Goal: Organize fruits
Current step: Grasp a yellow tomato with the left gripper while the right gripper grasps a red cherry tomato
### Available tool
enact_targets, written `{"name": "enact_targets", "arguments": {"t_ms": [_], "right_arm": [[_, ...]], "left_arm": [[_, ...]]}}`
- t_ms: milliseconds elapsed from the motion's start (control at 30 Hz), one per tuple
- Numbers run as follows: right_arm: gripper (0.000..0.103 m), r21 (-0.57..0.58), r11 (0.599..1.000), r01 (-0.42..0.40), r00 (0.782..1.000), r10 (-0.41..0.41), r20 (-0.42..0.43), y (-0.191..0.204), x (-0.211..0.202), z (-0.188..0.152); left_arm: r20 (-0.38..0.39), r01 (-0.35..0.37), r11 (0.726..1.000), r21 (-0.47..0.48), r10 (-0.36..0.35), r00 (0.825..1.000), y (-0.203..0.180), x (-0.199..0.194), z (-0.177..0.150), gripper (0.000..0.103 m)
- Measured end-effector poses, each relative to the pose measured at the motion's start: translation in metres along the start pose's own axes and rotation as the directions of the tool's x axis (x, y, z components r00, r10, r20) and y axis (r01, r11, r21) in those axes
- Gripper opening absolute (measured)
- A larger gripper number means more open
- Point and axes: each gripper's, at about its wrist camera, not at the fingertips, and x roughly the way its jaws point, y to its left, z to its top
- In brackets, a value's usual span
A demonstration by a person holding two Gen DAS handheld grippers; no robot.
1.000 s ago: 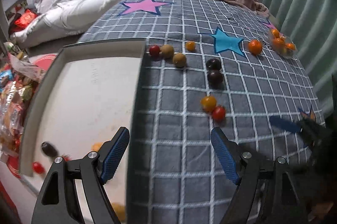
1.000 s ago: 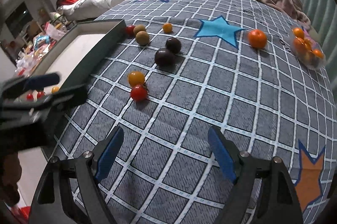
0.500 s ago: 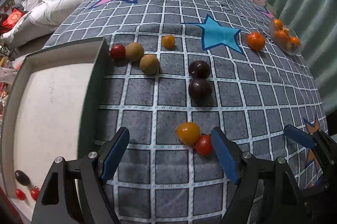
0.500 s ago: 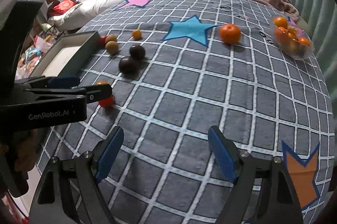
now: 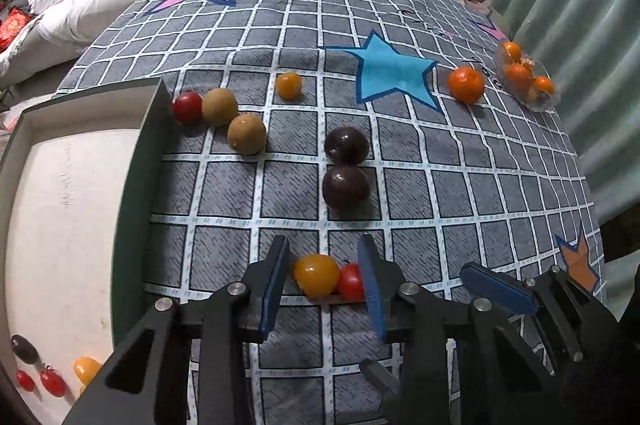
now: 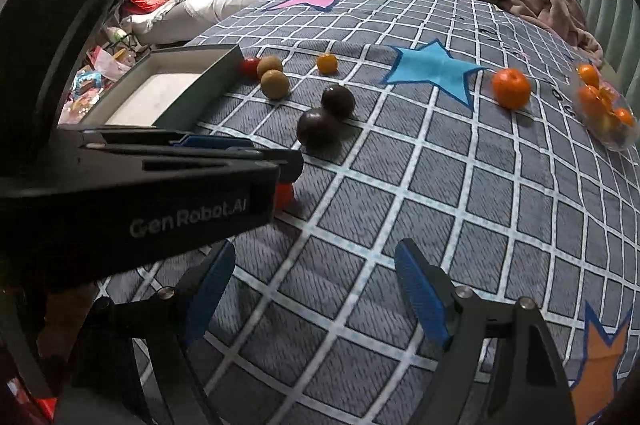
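The left gripper (image 5: 324, 281), jaws spread and not yet clenched, bracketed the small round yellow tomato (image 5: 317, 275) and touching red cherry tomato (image 5: 351, 282) side by side between its pads, while the released right gripper (image 6: 316, 289) hung idle beside it.

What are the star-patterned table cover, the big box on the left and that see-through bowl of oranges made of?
Table cover: looks like woven fabric, matte, since it wrinkles and drapes over the edge.
Box: probably cardboard, with thin, stiff, dull grey-green walls and a matte white inside.
Bowl: clear and glossy, with the fruit visible through its wall; plastic or glass, I cannot tell which.
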Motion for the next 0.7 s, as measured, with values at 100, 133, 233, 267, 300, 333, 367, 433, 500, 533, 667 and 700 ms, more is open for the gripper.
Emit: {"name": "enact_targets", "arguments": {"t_ms": [100, 133, 233, 267, 300, 333, 367, 433, 500, 533, 667, 700], "right_arm": [[0.084, 0.0, 1.0, 0.001, 1.0, -0.001, 0.002, 0.002, 0.004, 0.003], [0.084, 0.0, 1.0, 0.002, 1.0, -0.002, 0.001, 0.003, 0.007, 0.005], [0.084, -0.009, 1.0, 0.016, 1.0, -0.016, 0.009, 0.006, 0.012, 0.009], [0.084, -0.014, 1.0, 0.021, 1.0, -0.021, 0.011, 0.008, 0.014, 0.011], [0.084, -0.023, 0.999, 0.03, 0.999, -0.03, 0.015, 0.01, 0.016, 0.012], [0.084, -0.032, 0.999, 0.04, 0.999, -0.039, 0.019, 0.012, 0.017, 0.014], [0.079, -0.041, 0.998, 0.05, 0.999, -0.049, 0.022, 0.014, 0.019, 0.015], [0.064, -0.07, 0.994, 0.088, 0.996, -0.086, 0.035, 0.018, 0.019, 0.015], [0.047, -0.082, 0.992, 0.101, 0.994, -0.097, 0.045, 0.017, 0.017, 0.014], [0.036, -0.076, 0.993, 0.096, 0.995, -0.092, 0.047, 0.014, 0.016, 0.014], [0.025, -0.037, 0.998, 0.056, 0.997, -0.054, 0.059, 0.004, 0.008, 0.011], [0.025, -0.032, 0.998, 0.06, 0.996, -0.058, 0.067, 0.002, 0.005, 0.01]], "left_arm": [[0.005, 0.004, 1.0, -0.026, -0.004, 1.0, 0.009, -0.002, 0.0, 0.038], [0.004, -0.009, 1.0, -0.028, 0.009, 1.0, 0.012, -0.002, -0.001, 0.038], [0.014, -0.01, 0.999, -0.044, 0.011, 1.0, 0.023, -0.002, -0.004, 0.038], [0.018, -0.013, 0.999, -0.052, 0.014, 1.0, 0.025, -0.003, -0.004, 0.038], [0.02, -0.018, 0.998, -0.058, 0.019, 1.0, 0.027, -0.004, -0.003, 0.038], [0.02, -0.022, 0.998, -0.061, 0.023, 1.0, 0.028, -0.004, -0.003, 0.038], [0.021, -0.024, 0.998, -0.063, 0.025, 0.999, 0.029, -0.004, -0.003, 0.038], [0.026, -0.026, 0.997, -0.067, 0.028, 0.999, 0.032, -0.005, -0.003, 0.038], [0.033, -0.031, 0.997, -0.074, 0.033, 0.999, 0.034, -0.006, -0.004, 0.038], [0.036, -0.031, 0.997, -0.076, 0.034, 0.999, 0.035, -0.007, -0.005, 0.038], [0.057, -0.05, 0.997, -0.059, 0.053, 0.997, 0.034, -0.01, -0.009, 0.038], [0.063, -0.052, 0.997, -0.05, 0.055, 0.996, 0.032, -0.012, -0.011, 0.038]]}}
